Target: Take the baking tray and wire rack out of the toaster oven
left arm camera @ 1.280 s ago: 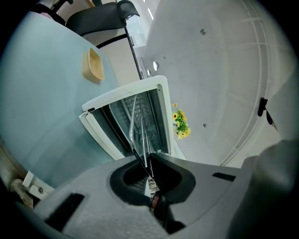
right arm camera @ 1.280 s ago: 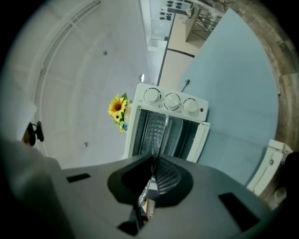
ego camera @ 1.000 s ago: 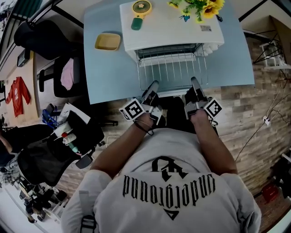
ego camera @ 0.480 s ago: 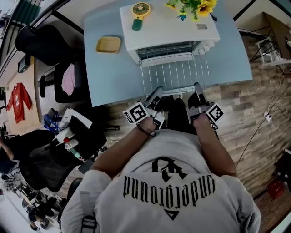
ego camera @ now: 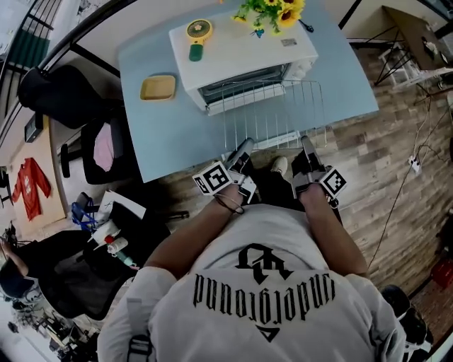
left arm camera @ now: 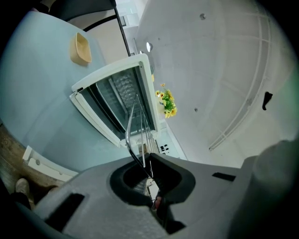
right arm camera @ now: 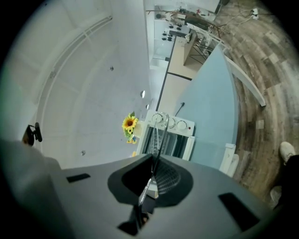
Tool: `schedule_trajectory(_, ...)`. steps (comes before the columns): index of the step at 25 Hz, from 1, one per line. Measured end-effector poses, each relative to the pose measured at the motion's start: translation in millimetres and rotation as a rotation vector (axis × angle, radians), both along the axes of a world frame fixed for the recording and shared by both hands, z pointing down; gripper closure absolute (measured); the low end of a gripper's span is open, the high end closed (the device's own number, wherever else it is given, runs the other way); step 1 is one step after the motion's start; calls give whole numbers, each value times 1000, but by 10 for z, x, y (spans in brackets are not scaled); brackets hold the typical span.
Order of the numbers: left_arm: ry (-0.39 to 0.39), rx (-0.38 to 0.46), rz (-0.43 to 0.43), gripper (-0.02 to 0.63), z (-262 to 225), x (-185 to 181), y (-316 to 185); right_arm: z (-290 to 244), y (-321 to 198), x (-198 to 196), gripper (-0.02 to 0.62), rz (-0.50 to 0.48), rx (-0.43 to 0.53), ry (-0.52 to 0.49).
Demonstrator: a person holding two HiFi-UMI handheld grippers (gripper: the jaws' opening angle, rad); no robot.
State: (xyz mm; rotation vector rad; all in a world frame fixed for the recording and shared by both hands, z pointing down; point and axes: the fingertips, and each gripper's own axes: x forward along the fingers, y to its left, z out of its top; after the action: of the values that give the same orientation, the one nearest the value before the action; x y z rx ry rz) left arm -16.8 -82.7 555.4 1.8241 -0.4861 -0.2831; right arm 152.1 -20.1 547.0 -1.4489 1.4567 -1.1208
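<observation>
Gripper L [ego camera: 243, 147], gripper R [ego camera: 306, 141] clamped on wire rack [ego camera: 274, 112], now further out of toaster oven [ego camera: 233, 49], maybe clear.

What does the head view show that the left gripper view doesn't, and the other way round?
Only the head view: the right gripper at the near edge of the wire rack, and the yellow handheld fan atop the toaster oven. Only the left gripper view: the rack's rim pinched between the fingers of the left gripper, and the oven's interior. Both: rack, oven, yellow dish, sunflowers, blue table.
</observation>
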Motion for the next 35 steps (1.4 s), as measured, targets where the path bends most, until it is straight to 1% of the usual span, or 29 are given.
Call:
schedule_trajectory(6,5,6,103,601,-55,372,130,-167,259,302,595,86,22,29)
schedule_trajectory(12,0,37,211,601,-139,865,321,-220,632,689,595,177,29,18)
schedule_trajectory(15,-7,37,238,601,-107,1113,421,-185,820,901,595,203,28,21)
schedule_trajectory(19,-22,63,279,601,-144,1486,606,-158,1082,1222,595,245,36,-3)
schedule_trajectory(23,-26,80,292,601,-208,1845,813,-129,1347,1581,595,260,24,11)
schedule_trajectory(27,-44,88,294,601,-206,2151,1022,-176,1531,1877,595,246,46,4)
schedule_trajectory(32,-60,93,269,601,-195,2715,1344,-150,1853,2439,595,229,58,-17)
schedule_trajectory(35,-58,110,258,601,-206,2927,1442,-163,1966,2638,595,218,66,-8)
